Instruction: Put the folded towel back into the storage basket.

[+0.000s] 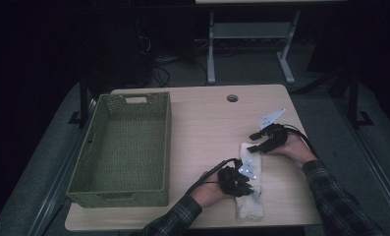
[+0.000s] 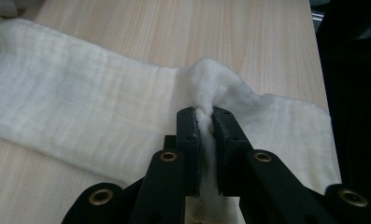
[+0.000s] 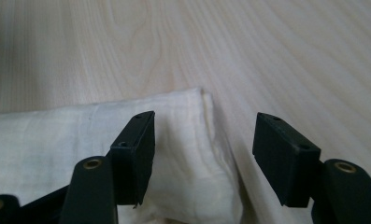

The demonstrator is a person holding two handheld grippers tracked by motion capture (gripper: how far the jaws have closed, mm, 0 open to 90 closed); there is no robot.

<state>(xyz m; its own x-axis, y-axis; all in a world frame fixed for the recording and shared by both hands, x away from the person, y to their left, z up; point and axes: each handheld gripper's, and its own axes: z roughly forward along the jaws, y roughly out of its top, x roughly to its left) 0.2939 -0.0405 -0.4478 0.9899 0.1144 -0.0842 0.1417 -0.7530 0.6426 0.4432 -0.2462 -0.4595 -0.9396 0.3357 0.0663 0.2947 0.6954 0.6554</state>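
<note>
Between the left gripper's [image 2: 205,122] pinching jaws, a white cloth [image 2: 80,107] fold — right gripper [image 3: 204,140] spread over its corner

basket [image 1: 121,147] blocks left — bare table [image 1: 207,123] between

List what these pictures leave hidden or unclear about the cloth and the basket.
- High view: middle of the white cloth is covered by the left gripper.
- Left gripper view: pinched fold runs behind the jaws.
- Right gripper view: cloth cut off by the bottom edge.
- High view: green basket near wall hides its floor edge.
</note>
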